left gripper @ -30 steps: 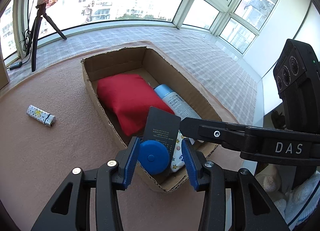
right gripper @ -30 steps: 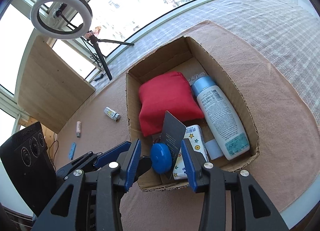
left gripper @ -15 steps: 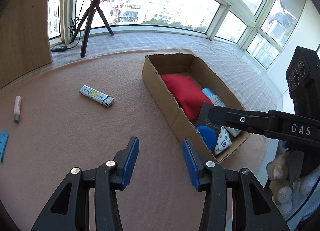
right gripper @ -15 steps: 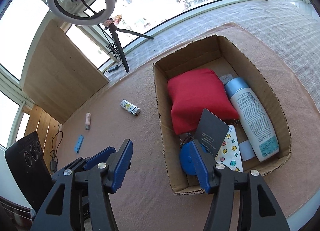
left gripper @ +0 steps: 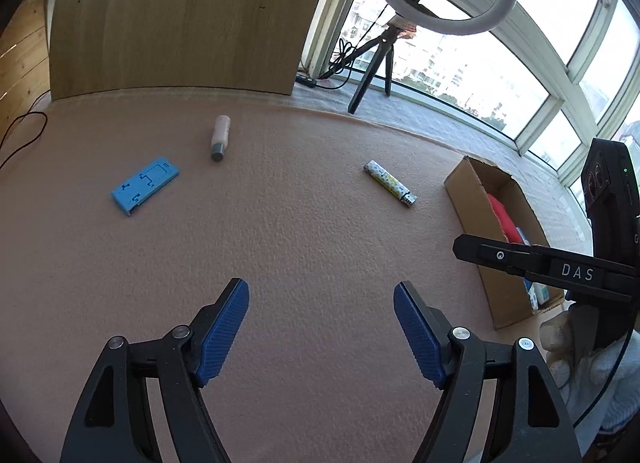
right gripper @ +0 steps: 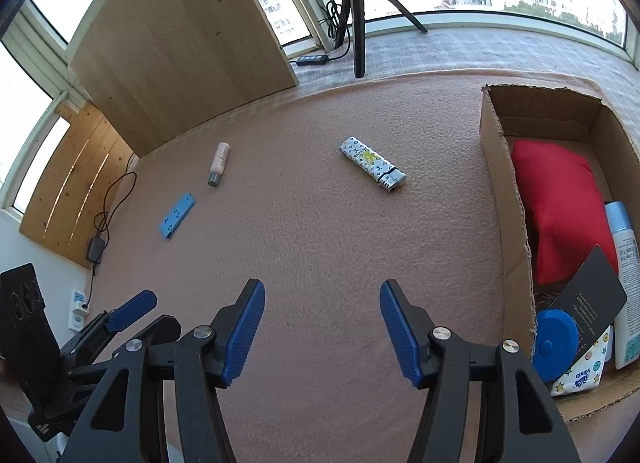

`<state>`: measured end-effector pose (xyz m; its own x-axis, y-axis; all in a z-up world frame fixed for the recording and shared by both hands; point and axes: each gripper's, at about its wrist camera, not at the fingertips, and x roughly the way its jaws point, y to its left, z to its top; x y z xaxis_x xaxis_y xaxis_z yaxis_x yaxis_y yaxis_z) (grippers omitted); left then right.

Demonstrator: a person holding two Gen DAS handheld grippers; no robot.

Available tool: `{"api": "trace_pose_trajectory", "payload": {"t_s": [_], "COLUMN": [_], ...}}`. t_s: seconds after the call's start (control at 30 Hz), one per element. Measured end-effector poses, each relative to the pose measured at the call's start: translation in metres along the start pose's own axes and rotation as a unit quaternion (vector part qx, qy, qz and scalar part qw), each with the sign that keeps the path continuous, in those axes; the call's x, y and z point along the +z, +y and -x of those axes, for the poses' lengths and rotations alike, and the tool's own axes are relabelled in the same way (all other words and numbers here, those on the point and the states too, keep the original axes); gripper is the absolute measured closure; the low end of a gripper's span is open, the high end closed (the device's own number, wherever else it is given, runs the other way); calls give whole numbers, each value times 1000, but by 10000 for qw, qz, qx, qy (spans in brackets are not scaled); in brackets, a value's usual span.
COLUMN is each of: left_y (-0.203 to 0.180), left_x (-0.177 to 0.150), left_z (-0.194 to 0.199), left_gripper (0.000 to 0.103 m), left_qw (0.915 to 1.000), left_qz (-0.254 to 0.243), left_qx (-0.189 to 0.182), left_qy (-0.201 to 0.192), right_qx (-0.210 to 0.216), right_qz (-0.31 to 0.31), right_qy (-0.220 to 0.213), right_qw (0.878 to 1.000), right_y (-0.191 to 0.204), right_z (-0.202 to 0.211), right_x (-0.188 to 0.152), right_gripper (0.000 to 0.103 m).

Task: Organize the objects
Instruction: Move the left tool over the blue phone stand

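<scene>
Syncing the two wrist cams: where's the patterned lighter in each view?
Left wrist: the lighter lies on the carpet, right of centre in the upper half, left of the cardboard box.
Right wrist: the lighter lies on the carpet, just above centre, left of the box.
Shared landmark: the ring-light tripod stands beyond the lighter, by the window, in both views.
</scene>
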<state>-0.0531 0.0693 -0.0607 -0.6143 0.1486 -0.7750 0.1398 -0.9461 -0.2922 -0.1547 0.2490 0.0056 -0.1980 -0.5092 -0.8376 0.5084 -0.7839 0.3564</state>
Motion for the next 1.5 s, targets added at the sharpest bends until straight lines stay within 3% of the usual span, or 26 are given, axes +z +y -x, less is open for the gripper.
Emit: {"api": "trace_pose_trajectory", "payload": {"t_s": [0.23, 0.73, 1.03, 1.3, 1.5], "left_y": [46, 121, 156, 160, 170], "left_x": [3, 24, 66, 94, 105], "left_z": [18, 33, 13, -24, -51], "left_gripper": [20, 20, 20, 20, 20], "left_qw": [9991, 9981, 9971, 9973, 9966], "left_qz": [338, 354, 377, 191, 322], "left_qx": [238, 505, 631, 599, 558], "left_qy": [-52, 82, 188, 377, 516], "right_qx": [123, -30, 7, -27, -34], "right_qz": [266, 137, -291, -317, -405], "right_qy": [42, -76, -29, -209, -151], "right_qw": [9996, 9999, 9996, 9993, 9991], "right_y": [34, 43, 26, 26, 19], "right_z": [-12, -1, -3, 7, 4], "right_x": [-4, -22, -25, -12, -16], "right_gripper": [47, 47, 47, 47, 47]}}
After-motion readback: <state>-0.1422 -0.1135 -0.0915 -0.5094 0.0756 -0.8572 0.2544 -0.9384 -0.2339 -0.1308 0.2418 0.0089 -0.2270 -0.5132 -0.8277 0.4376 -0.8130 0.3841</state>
